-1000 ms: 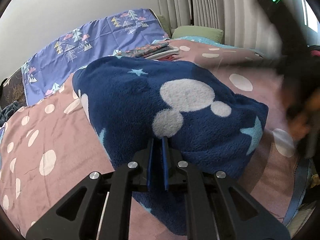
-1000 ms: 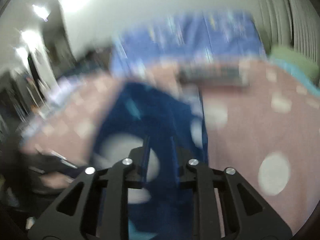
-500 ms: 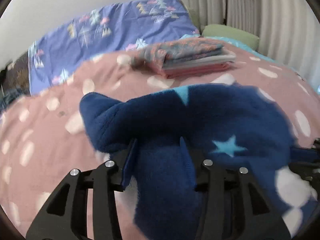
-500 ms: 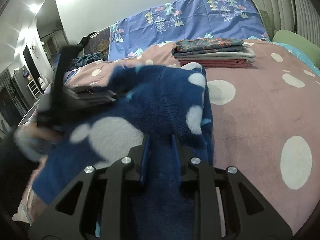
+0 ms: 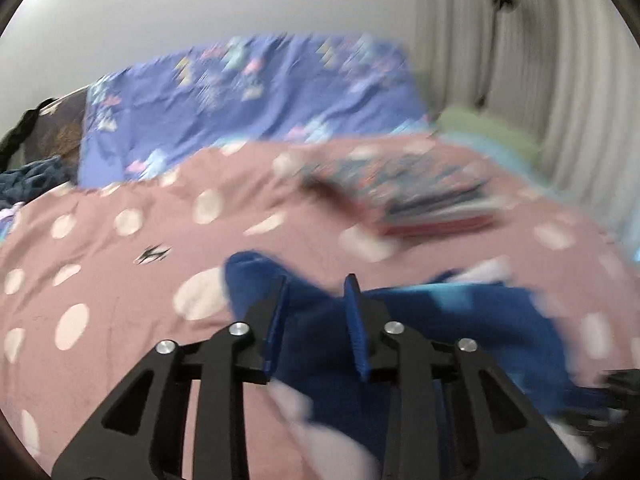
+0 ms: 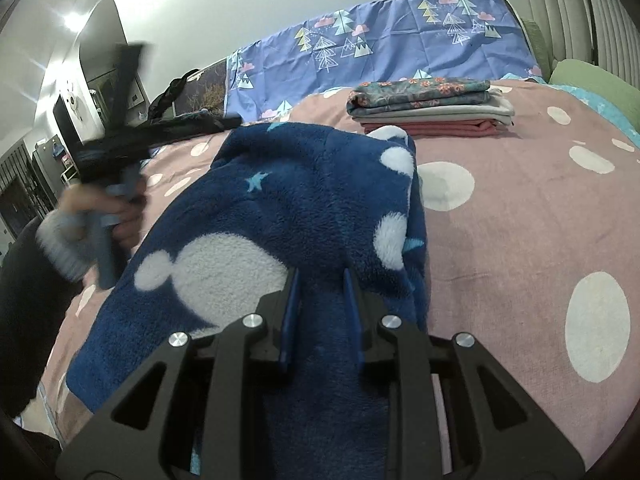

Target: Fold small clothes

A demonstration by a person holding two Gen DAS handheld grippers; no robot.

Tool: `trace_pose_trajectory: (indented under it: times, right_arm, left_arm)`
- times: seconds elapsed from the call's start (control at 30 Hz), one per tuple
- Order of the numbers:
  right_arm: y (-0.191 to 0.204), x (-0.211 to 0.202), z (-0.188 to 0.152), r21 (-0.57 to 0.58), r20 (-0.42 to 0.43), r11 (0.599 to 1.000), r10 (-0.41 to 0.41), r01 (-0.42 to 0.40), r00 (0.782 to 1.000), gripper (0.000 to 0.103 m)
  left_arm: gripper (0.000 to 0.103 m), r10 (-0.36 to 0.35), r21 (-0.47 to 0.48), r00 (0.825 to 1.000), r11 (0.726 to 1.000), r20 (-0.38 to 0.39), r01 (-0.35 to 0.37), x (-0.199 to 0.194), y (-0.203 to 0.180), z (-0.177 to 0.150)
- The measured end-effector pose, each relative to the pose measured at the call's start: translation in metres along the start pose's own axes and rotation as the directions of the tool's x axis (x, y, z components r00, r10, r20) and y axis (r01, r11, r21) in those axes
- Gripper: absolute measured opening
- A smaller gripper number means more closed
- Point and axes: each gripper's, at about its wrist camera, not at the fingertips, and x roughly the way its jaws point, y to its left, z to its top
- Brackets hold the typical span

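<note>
On the left, the left gripper (image 5: 316,296) hovers low over the near part of the bed (image 5: 120,280). Its fingers (image 5: 276,312) stand apart, with fleece bunched in the gap, though the blurred left wrist view does not show whether they press on it. The right wrist view shows the same tool raised at the garment's left edge, also blurred.

In the middle lies the fleece garment (image 6: 288,208), dark blue with white blobs and pale stars. It is spread on the pink dotted cover, with its far edge turned over onto itself. It looks partly folded, not yet a neat packet.

The right gripper (image 6: 320,300) rests on its near edge. These fingers (image 6: 290,308) are also parted, with fleece lying between them, apparently unclamped.

Farther right and behind, well apart from the fleece, a stack of folded clothes (image 6: 432,108) sits finished. So several pieces seem done, while this one likely needs another fold and a place on the stack.
</note>
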Motion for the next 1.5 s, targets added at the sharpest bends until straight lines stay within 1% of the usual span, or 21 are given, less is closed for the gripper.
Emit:
trace_pose_trajectory:
  times: [0.07,0.1,0.17,0.23,0.33,0.47,0.57,0.63,0.67,0.73,0.77,0.83,0.9,0.93,1.03,1.17,1.23,1.3,1.33,1.4,1.5]
  right_arm:
    - [0.001,0.001,0.0,-0.004,0.005,1.0,0.001,-0.001,1.0,0.023]
    - [0.002,0.002,0.001,-0.009,0.008,1.0,-0.01,0.01,1.0,0.023]
    - [0.003,0.001,0.0,-0.01,0.011,1.0,-0.014,0.014,1.0,0.023]
    - [0.001,0.001,0.0,-0.005,0.01,1.0,-0.006,0.006,1.0,0.023]
    - [0.001,0.0,0.0,-0.003,0.009,1.0,-0.001,0.001,1.0,0.023]
    - [0.0,0.0,-0.001,0.001,0.013,1.0,0.001,-0.001,1.0,0.023]
    - [0.0,-0.001,-0.001,0.0,0.015,1.0,0.0,0.0,1.0,0.023]
    - [0.0,-0.001,-0.001,0.0,0.016,1.0,0.0,0.0,1.0,0.023]
    - [0.0,-0.001,-0.001,-0.001,0.016,1.0,-0.001,0.001,1.0,0.023]
    - [0.001,-0.001,-0.001,-0.007,0.012,1.0,-0.005,0.005,1.0,0.023]
    - [0.001,-0.002,-0.001,-0.01,0.01,1.0,-0.008,0.008,1.0,0.023]
    - [0.004,-0.006,0.006,-0.032,-0.023,0.999,-0.014,0.014,1.0,0.024]
    - [0.003,-0.019,0.031,-0.019,-0.06,1.0,-0.011,0.01,0.998,0.029]
    - [0.004,-0.027,0.04,-0.012,-0.037,1.0,-0.022,0.021,0.999,0.035]
    - [0.017,-0.045,0.076,-0.086,0.057,0.993,-0.07,0.075,0.996,0.036]
    - [0.028,-0.008,0.104,-0.14,-0.006,0.99,-0.025,0.024,1.0,0.035]
    - [0.023,0.033,0.103,-0.156,-0.081,0.984,-0.099,0.085,0.992,0.031]
    - [0.006,0.082,0.087,-0.183,-0.172,0.967,-0.208,0.177,0.963,0.03]
    - [-0.008,0.103,0.076,-0.145,-0.211,0.977,-0.185,0.156,0.96,0.031]
    - [-0.021,0.107,0.082,-0.084,-0.23,0.987,-0.152,0.136,0.961,0.03]
    - [-0.006,0.106,0.08,-0.187,-0.198,0.962,-0.236,0.199,0.952,0.031]
  left_arm:
    - [0.03,0.098,0.066,0.99,0.994,-0.101,-0.091,0.05,0.002,-0.021]
    - [0.029,0.074,0.004,0.993,0.997,-0.087,-0.074,0.053,0.007,-0.022]
    - [0.027,0.061,-0.049,0.993,0.997,-0.102,-0.067,0.053,0.008,-0.017]
    - [0.027,0.102,0.033,0.99,0.994,-0.101,-0.099,0.05,0.0,-0.014]
    - [0.029,0.116,0.062,0.989,0.992,-0.092,-0.11,0.029,0.002,-0.002]
    - [0.031,-0.038,0.017,0.999,0.999,0.021,0.038,-0.041,0.002,0.006]
    - [0.045,-0.201,0.085,0.979,0.977,0.045,0.197,-0.085,-0.019,-0.013]
    - [0.05,-0.265,0.196,0.964,0.944,-0.017,0.264,-0.096,-0.046,-0.043]
    - [0.05,-0.253,0.244,0.966,0.935,-0.054,0.259,-0.094,-0.057,-0.059]
    - [0.05,-0.157,0.318,0.988,0.937,0.013,0.145,-0.09,-0.075,-0.087]
    - [0.049,-0.153,0.292,0.988,0.946,0.029,0.138,-0.09,-0.075,-0.092]
    - [0.049,-0.19,0.197,0.982,0.963,-0.002,0.187,-0.088,-0.065,-0.085]
    - [0.049,-0.192,0.191,0.981,0.963,-0.01,0.19,-0.085,-0.065,-0.083]
    - [0.049,-0.187,0.205,0.982,0.961,-0.01,0.185,-0.087,-0.067,-0.085]
    - [0.049,-0.19,0.205,0.982,0.96,-0.021,0.19,-0.086,-0.065,-0.083]
    - [0.049,-0.19,0.196,0.982,0.963,-0.002,0.186,-0.088,-0.066,-0.087]
    - [0.049,-0.189,0.191,0.982,0.964,0.005,0.185,-0.089,-0.065,-0.089]
    - [0.049,-0.19,0.197,0.982,0.963,0.022,0.182,-0.089,-0.066,-0.092]
    - [0.049,-0.187,0.202,0.982,0.963,0.027,0.178,-0.087,-0.068,-0.093]
    - [0.049,-0.176,0.179,0.983,0.97,0.047,0.165,-0.079,-0.071,-0.094]
    - [0.05,-0.191,0.131,0.98,0.975,0.058,0.182,-0.076,-0.067,-0.094]
